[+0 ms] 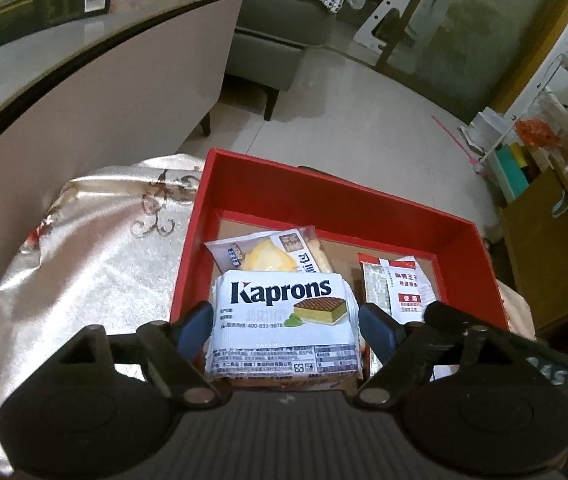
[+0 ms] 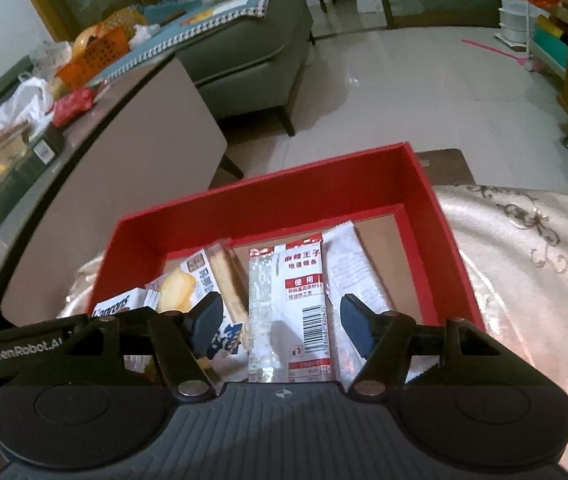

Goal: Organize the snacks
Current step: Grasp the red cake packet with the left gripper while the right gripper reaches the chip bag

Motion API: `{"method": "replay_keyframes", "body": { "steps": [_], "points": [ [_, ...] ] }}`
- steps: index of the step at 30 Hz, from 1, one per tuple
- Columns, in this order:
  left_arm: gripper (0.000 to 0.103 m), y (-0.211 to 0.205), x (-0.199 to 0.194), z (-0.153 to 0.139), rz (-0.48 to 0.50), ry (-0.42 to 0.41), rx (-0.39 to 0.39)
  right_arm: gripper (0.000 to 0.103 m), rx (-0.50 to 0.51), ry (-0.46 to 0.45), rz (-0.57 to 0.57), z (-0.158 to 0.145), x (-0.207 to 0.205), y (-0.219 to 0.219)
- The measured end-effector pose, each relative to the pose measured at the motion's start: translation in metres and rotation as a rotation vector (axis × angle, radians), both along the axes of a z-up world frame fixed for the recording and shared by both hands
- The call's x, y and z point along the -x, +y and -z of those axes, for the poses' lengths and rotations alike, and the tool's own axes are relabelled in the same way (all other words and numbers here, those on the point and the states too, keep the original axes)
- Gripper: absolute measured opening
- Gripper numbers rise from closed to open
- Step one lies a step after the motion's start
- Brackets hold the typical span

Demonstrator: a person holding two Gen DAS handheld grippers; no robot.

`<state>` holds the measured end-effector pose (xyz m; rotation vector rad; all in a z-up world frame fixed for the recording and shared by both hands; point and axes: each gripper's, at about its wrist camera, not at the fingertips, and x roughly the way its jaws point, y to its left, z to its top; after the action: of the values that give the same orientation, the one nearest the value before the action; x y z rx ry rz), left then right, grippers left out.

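Inside the red box several snacks are already packed; Kaprons pack sits between left gripper's spread jaws, right gripper also held apart, more left on table.

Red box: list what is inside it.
The red box holds a Kaprons pack between the left gripper's fingers, a yellow pastry pack behind it, and a red-and-white packet beside a white packet. Anything beneath them is covered.
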<state>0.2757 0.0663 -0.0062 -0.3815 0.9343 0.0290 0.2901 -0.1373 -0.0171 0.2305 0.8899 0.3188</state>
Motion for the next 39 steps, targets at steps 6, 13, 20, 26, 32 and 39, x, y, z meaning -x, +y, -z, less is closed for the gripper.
{"method": "replay_keyframes", "body": {
  "steps": [6,13,20,26,32,39],
  "points": [
    [0.083,-0.004,0.000,-0.001,-0.008,-0.021,-0.021,0.076,-0.024,-0.030,0.007,-0.015,0.010,-0.005],
    [0.084,-0.004,0.007,-0.010,0.014,-0.025,-0.012,0.076,-0.012,-0.028,0.016,-0.019,0.021,-0.014],
    [0.084,-0.005,0.044,-0.017,0.085,-0.014,-0.054,0.077,0.025,-0.006,0.042,-0.021,0.052,-0.034],
    [0.084,-0.007,0.098,-0.023,0.183,-0.004,-0.089,0.077,0.005,0.036,0.084,-0.017,0.093,-0.054],
    [0.084,0.008,0.159,0.012,0.066,0.164,0.001,0.079,-0.005,0.026,0.030,-0.022,0.121,-0.040],
    [0.084,-0.007,0.201,0.031,0.011,0.214,-0.066,0.081,-0.029,0.009,-0.042,-0.028,0.139,-0.030]
  ]
}}
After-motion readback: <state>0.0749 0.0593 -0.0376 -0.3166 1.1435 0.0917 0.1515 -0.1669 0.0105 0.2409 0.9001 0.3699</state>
